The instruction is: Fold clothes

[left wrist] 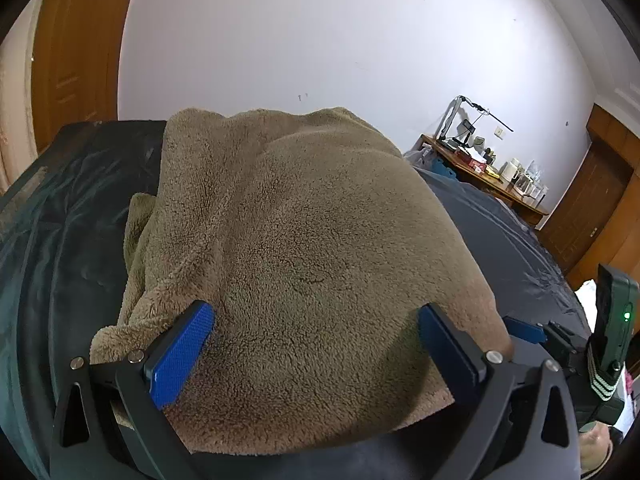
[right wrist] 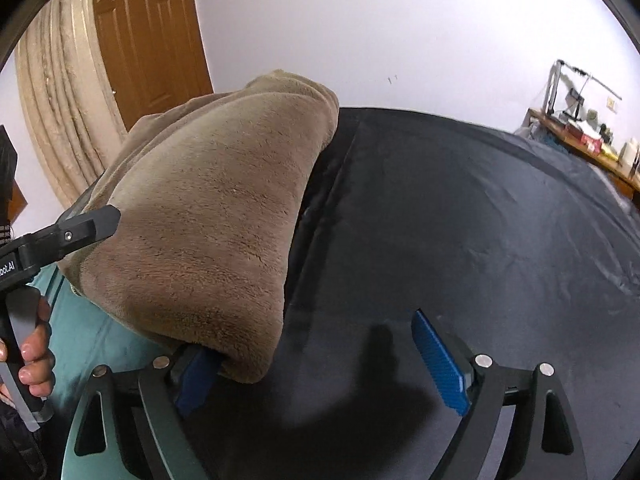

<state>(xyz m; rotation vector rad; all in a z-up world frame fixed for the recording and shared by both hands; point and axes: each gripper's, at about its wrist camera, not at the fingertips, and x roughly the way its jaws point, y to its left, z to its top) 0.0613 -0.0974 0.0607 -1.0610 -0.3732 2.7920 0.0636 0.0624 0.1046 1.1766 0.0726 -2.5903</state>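
Spreading wide over a brown fleece garment [left wrist: 304, 264], the jaws of the left gripper [left wrist: 316, 354] are standing well apart, their blue pads resting on the pile at either side of the near edge without clamping it. The garment is lying folded in a thick bundle on a bed covered with a dark sheet [left wrist: 516, 248], and a teal sheet [left wrist: 36, 264] is showing under it on the left. The right gripper [right wrist: 320, 364] is hovering at the bundle's near right corner with its jaws also apart; the fleece is draping over the left pad [right wrist: 196, 372], while the right pad is hanging over bare dark sheet. Farther out, a wooden door [right wrist: 148, 36] and a beige curtain [right wrist: 64, 112] are standing behind the bed, and a cluttered wooden surface [left wrist: 484, 176] is lining the white wall [left wrist: 340, 40] to the right.
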